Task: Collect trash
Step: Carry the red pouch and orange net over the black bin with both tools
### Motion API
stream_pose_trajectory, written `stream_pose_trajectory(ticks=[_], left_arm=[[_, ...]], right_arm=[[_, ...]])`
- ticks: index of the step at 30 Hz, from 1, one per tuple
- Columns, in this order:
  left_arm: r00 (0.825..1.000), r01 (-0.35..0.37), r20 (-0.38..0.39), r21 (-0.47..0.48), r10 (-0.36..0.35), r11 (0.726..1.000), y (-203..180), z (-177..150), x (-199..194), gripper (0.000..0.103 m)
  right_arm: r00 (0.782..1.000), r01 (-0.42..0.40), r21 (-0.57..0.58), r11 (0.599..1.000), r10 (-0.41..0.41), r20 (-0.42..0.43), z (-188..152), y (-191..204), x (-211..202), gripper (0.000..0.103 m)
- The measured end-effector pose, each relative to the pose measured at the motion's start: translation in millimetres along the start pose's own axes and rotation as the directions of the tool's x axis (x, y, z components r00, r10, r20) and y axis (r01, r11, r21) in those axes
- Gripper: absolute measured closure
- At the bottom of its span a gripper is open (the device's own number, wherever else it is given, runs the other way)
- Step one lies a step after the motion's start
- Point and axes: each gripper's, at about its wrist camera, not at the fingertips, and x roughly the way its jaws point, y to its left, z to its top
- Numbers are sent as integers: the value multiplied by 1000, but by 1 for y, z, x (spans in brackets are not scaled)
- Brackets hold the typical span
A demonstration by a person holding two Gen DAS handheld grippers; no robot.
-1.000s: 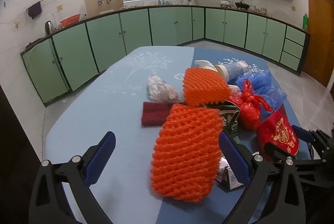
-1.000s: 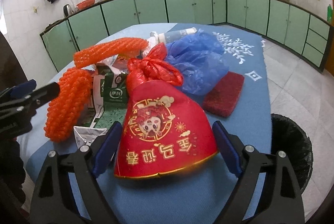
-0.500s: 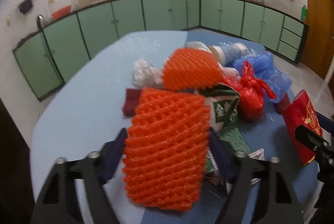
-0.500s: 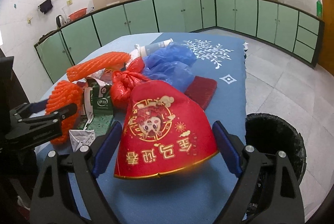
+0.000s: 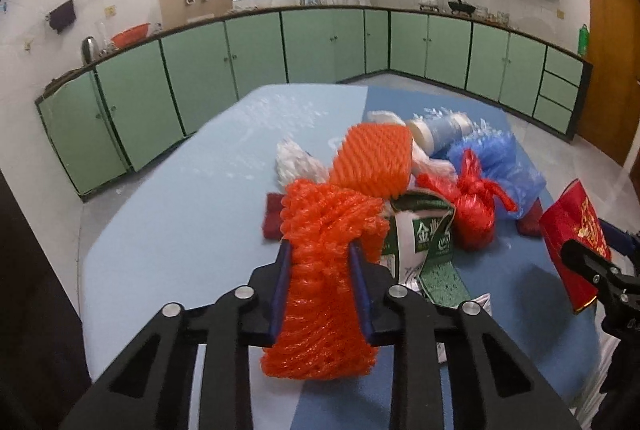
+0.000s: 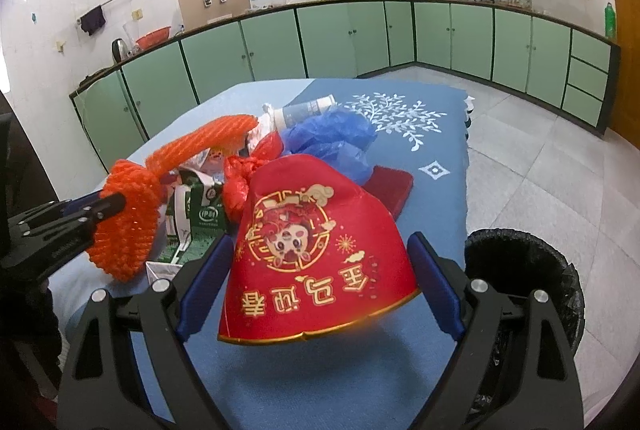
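Note:
My left gripper point(image 5: 320, 282) is shut on an orange foam net point(image 5: 324, 270), squeezed between its blue pads and lifted off the table; it also shows in the right wrist view point(image 6: 128, 222). My right gripper point(image 6: 320, 282) holds a red festive paper bag point(image 6: 316, 250) between its wide-set pads; the bag also shows in the left wrist view point(image 5: 576, 242). A trash pile lies on the blue table point(image 5: 192, 230): a second orange net point(image 5: 376, 161), a green milk carton point(image 5: 424, 234), a tied red plastic bag point(image 5: 472, 205) and a blue plastic bag point(image 5: 500, 165).
A black bin point(image 6: 524, 278) with a black liner stands on the floor right of the table. A dark red pad point(image 6: 390, 185) and a plastic bottle point(image 6: 308, 109) lie on the table. Green kitchen cabinets point(image 5: 320, 45) line the walls behind.
My left gripper has shut on the near orange net, crumpling it and lifting it. My right gripper has risen and drawn back with the red bag.

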Motion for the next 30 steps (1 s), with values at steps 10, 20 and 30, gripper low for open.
stream_pose_trajectory(ticks=[10,20,30], left_arm=[[994,69,90,20,-70,997,-14,23,-48,79],[954,265,106,132,-280,955,-81,43,-54,79],[880,447,58,234,-472,863,-182,60,-25,78]], right_arm=[[997,3,37,999,-6,72,12,-12,-32,17],[981,131,128,983,-147,128,13,-71,-70,17],[938,305,214,928,-331,98,-7,-161,-85,17]])
